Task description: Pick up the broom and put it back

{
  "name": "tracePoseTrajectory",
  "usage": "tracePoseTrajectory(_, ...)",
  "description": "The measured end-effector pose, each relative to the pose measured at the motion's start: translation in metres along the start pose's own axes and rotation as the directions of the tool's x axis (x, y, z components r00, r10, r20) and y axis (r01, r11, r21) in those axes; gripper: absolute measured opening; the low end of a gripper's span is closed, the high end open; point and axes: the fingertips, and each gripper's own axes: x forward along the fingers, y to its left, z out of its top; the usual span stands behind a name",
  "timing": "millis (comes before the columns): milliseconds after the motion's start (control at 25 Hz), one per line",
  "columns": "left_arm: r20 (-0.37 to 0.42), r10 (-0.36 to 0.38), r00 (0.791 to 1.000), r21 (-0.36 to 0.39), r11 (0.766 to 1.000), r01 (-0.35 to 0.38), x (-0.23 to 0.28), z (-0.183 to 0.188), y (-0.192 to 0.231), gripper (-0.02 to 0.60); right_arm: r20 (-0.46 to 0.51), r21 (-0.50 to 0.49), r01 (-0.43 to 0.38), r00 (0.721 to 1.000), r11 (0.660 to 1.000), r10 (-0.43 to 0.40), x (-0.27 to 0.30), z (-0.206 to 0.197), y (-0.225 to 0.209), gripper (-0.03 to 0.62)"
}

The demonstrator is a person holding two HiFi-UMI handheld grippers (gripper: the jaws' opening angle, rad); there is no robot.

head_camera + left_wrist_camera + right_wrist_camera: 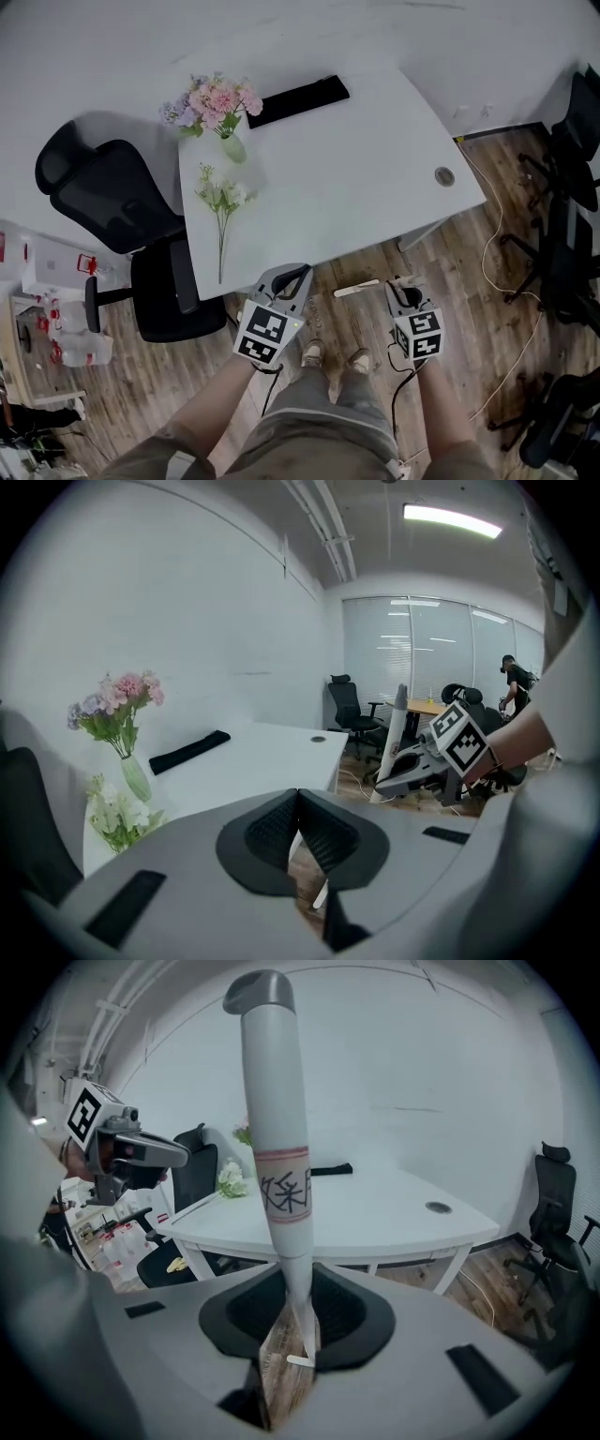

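Right tool (291, 1335) holds the broom (277, 1147) tight. Its stick stands straight up in mid-frame. Left tool (298, 832) is closed, empty, close by.

Broom (281, 1147): white handle, tapering downward, grey cap on top, a red-edged label band with black characters halfway down. Stands near upright, slightly tilted, just in front of the white desk (394, 1213), its thin lower end clamped in the right gripper (291, 1335). Bristle end not visible.
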Motion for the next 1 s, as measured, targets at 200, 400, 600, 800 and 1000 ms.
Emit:
tracePoseTrajectory(200, 0.047, 0.04, 0.998, 0.001, 0.999, -0.04, -0.042, 0.029, 0.011, 0.017, 0.106, -0.015, -0.042, 0.993, 0.999, 0.043, -0.047, 0.065, 0.033, 0.106)
tracePoseTrajectory(400, 0.117, 0.099, 0.988, 0.002, 0.995, -0.1, -0.086, 0.063, 0.028, 0.017, 0.251, -0.051, -0.073, 0.964, 0.996, 0.083, -0.097, 0.147, 0.065, 0.106)
tracePoseTrajectory(600, 0.183, 0.158, 0.97, 0.003, 0.987, -0.162, -0.129, 0.091, 0.041, 0.017, 0.351, -0.101, -0.088, 0.929, 0.991, 0.118, -0.147, 0.201, 0.087, 0.106)
tracePoseTrajectory(800, 0.23, 0.188, 0.955, 0.005, 0.981, -0.194, -0.171, 0.116, 0.04, 0.017, 0.392, -0.153, -0.104, 0.906, 0.983, 0.157, -0.194, 0.229, 0.107, 0.106)
tracePoseTrajectory(1000, 0.287, 0.18, 0.941, 0.054, 0.978, -0.203, -0.199, 0.139, 0.016, 0.017, 0.38, -0.178, -0.107, 0.909, 0.978, 0.168, -0.231, 0.226, 0.117, 0.106)
